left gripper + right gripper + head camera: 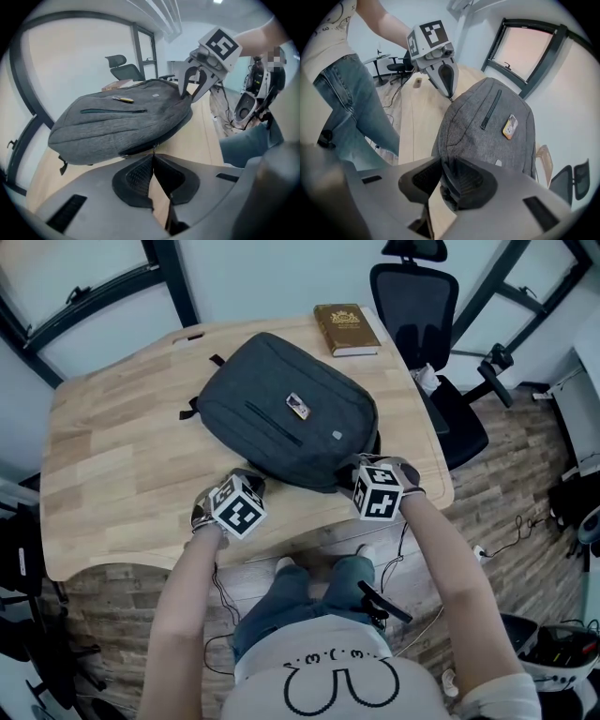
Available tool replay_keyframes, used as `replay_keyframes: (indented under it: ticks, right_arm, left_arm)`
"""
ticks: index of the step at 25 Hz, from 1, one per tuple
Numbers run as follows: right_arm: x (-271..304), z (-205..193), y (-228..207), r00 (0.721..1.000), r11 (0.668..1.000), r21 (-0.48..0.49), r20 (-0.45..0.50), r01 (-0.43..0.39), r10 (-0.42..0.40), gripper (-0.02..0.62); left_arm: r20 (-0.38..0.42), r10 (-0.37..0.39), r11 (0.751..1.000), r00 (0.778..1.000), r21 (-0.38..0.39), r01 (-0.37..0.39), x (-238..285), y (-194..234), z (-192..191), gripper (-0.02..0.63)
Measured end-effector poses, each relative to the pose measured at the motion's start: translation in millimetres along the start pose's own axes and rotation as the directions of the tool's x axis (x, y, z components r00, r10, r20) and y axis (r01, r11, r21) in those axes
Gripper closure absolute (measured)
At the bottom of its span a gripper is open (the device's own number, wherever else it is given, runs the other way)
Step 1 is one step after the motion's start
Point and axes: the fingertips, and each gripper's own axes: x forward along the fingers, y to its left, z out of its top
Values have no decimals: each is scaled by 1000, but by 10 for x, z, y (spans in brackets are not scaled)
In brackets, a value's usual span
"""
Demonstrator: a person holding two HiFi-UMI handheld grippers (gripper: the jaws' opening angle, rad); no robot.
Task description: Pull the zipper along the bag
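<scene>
A dark grey backpack (pixel 281 413) lies flat on the wooden table (pixel 112 474), its zipped edge facing me. In the left gripper view my left gripper (pixel 153 157) is shut on the small metal zipper pull (pixel 153 149) at the bag's near edge. The head view shows that gripper (pixel 248 482) at the bag's front left. My right gripper (pixel 443 167) is shut on a fold of the bag's fabric (pixel 454 140) at the front right corner, where the head view also shows it (pixel 362 467). From the left gripper view, the right gripper (pixel 191 93) clamps that corner.
A brown book (pixel 346 329) lies at the table's back right. A black office chair (pixel 422 315) stands beyond the right edge. The table's front edge runs just below both grippers, with my legs and cables beneath it.
</scene>
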Motion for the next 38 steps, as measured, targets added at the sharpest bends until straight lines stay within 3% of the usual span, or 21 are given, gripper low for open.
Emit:
replay_keyframes:
  ticks: [4,15,18,21,24,27,28,34,38]
  right_arm:
    - [-9,-10,-3,1000,1000,1,3,-3,3,454]
    - [9,117,53,999,998,61,31,2,-4,454]
    - [57,372,171,996,994,100,85,-31,23,453]
    - [143,670,248,991,989,139,133,-42,24,449]
    - [258,1003,291,983,978,204,185,-45,7,446]
    - [387,1365,293,976,957,287,216,-29,-35,445]
    - [430,1486,284,974,948,318,219,-21,-52,445]
    - [681,2163,161,966,876,482,209,35,-153,443]
    - [808,2452,85,957,835,550,244,-3,-157,445]
  left_arm:
    - [-14,89,994,996,-60,-90,-49,429,-156,588]
    - [-2,89,994,996,-61,-89,-12,534,-214,586]
    - [21,126,985,992,-125,-123,-70,695,-330,586]
    - [45,192,963,980,-203,-179,-145,906,-471,586]
    - [24,233,947,972,-233,-221,-214,1021,-663,581]
    - [23,268,929,963,-272,-252,-325,1100,-809,482]
    - [27,285,920,958,-289,-266,-378,1132,-841,482]
    - [37,395,840,918,-419,-345,-719,1278,-1128,482]
    - [37,454,787,890,-485,-381,-936,1307,-1350,482]
